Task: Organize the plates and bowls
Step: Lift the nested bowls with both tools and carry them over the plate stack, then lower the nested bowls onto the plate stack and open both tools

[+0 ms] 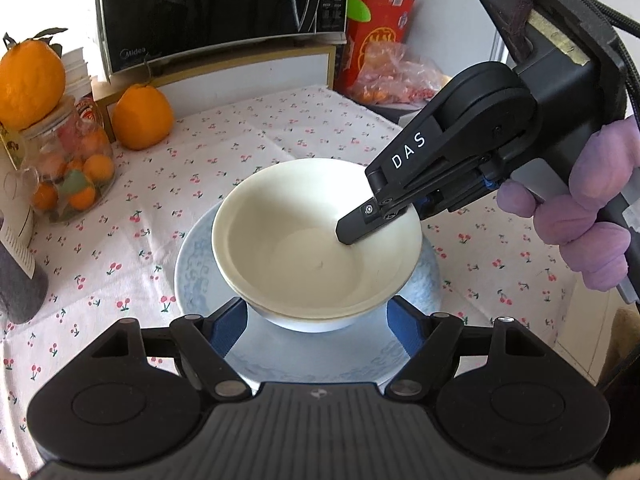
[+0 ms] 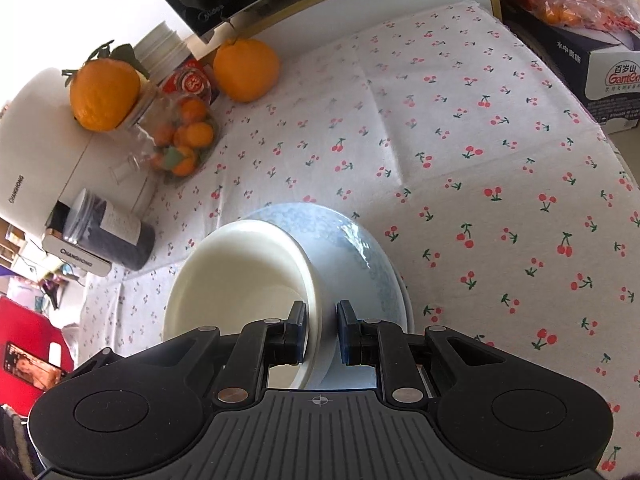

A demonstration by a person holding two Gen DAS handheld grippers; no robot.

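Overhead, right gripper (image 2: 322, 332) angles down, fingers straddling the cream bowl (image 1: 304, 248) rim; left gripper (image 1: 316, 328) fingers apart.

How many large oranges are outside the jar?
2. One orange sits on top of the jar; the other orange stands on the tablecloth by the microwave.

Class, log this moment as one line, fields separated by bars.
right gripper: straddling cream bowl rim | bowl: on blue-patterned plate | left gripper: open, near bowl | surface: cherry-print tablecloth
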